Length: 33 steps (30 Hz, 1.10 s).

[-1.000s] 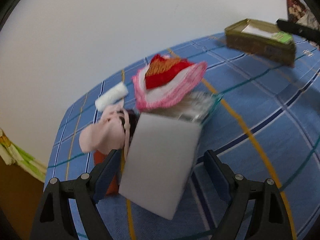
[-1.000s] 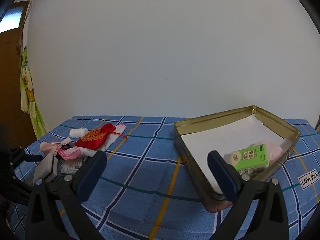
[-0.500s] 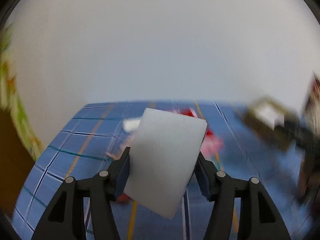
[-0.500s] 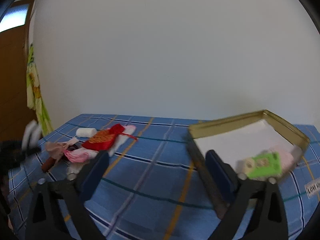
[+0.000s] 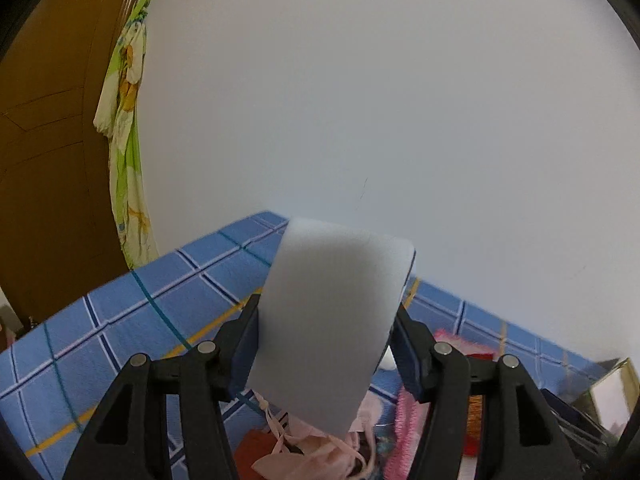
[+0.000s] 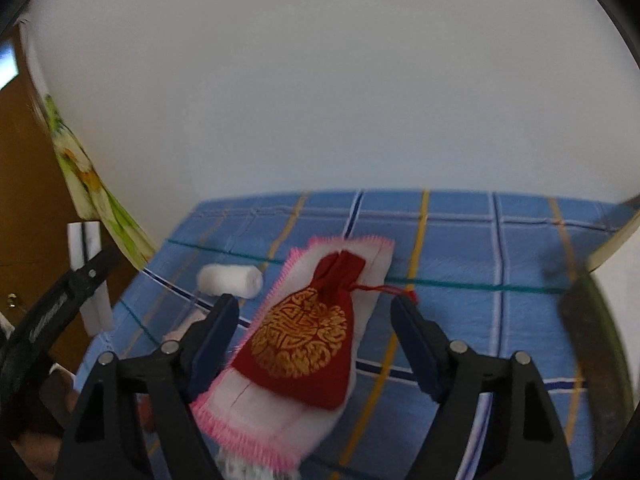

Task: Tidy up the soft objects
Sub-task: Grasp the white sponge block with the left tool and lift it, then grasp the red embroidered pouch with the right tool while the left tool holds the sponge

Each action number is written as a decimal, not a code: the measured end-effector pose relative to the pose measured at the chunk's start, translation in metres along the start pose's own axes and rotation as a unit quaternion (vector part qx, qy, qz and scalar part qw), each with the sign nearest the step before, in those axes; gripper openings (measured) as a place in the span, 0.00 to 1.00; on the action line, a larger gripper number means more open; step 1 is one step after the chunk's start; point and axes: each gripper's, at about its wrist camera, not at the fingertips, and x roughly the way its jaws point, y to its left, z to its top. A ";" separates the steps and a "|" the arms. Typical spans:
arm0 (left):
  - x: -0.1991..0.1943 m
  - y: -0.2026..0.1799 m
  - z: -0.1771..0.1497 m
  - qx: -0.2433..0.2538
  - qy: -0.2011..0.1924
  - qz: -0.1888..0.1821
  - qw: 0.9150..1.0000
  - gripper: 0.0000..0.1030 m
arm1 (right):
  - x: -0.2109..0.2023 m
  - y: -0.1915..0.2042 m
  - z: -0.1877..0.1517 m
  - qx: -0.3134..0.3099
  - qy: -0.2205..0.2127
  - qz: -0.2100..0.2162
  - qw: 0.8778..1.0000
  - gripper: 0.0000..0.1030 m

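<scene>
My left gripper is shut on a white foam sponge block and holds it up above the blue plaid tablecloth. In the right wrist view the same sponge shows at the far left in that gripper. My right gripper is open and hovers over a red drawstring pouch with gold print, which lies on a white cloth with pink trim. A white rolled cloth lies just behind. A pale pink fabric piece lies below the left gripper.
The brass-coloured tin tray stands at the right edge, blurred. It also shows in the left wrist view. A wooden door with a green floral cloth hanging beside it stands left of the table.
My left gripper closed on the sponge and lifted it, swinging left. My right gripper moved left from the tin tray to over the red pouch.
</scene>
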 end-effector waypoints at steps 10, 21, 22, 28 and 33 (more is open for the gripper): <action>0.006 0.023 0.000 0.007 -0.001 0.034 0.999 0.60 | 0.057 0.014 -0.014 -0.082 0.057 -0.051 0.994 0.44; 0.010 0.017 -0.009 0.033 -0.012 0.015 0.999 0.60 | -0.031 -0.032 -0.003 -0.009 -0.088 0.082 0.993 0.20; 0.011 0.016 -0.011 0.035 -0.011 0.014 0.999 0.60 | -0.039 -0.035 -0.005 -0.009 -0.098 0.085 0.992 0.20; 0.005 0.008 -0.016 0.049 -0.021 0.002 0.999 0.60 | -0.063 -0.054 -0.023 -0.016 -0.117 0.029 0.993 0.20; -0.002 -0.004 -0.022 0.067 -0.039 -0.004 0.997 0.60 | -0.090 -0.081 -0.035 -0.021 -0.132 -0.014 0.991 0.20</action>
